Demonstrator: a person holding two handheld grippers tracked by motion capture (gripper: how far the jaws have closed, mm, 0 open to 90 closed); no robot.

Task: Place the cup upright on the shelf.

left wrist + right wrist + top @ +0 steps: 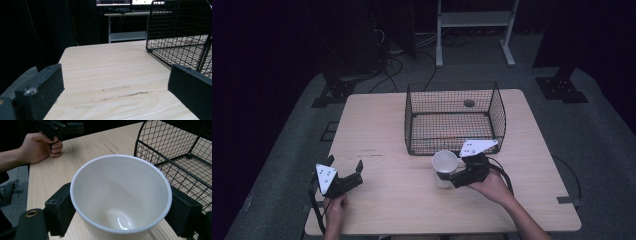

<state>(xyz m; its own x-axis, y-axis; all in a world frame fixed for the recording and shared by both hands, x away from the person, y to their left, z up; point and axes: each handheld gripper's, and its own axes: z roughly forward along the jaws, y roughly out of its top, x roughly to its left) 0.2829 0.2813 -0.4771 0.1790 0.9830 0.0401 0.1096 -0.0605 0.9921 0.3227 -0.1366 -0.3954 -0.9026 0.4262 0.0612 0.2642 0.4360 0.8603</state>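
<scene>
An empty white cup (445, 163) stands upright just in front of a black wire basket (412, 120) on the light wooden table (377, 130). My right gripper (450, 173) is shut on the cup, one black jaw pressed against each side of it. In the right gripper view the cup (120, 195) sits between the jaws of that gripper (122, 203), with the basket (175, 150) close on the right. My left gripper (345, 163) rests low at the table's front left, open and holding nothing. Bare tabletop lies between the jaws of the left gripper (117, 82).
The basket (180, 32) holds nothing that I can see apart from a small dark round spot (469, 103) at its far side. Beyond the table stand a white frame (474, 20), floor cables and dark stands. A hand (37, 147) grips the left gripper (58, 128).
</scene>
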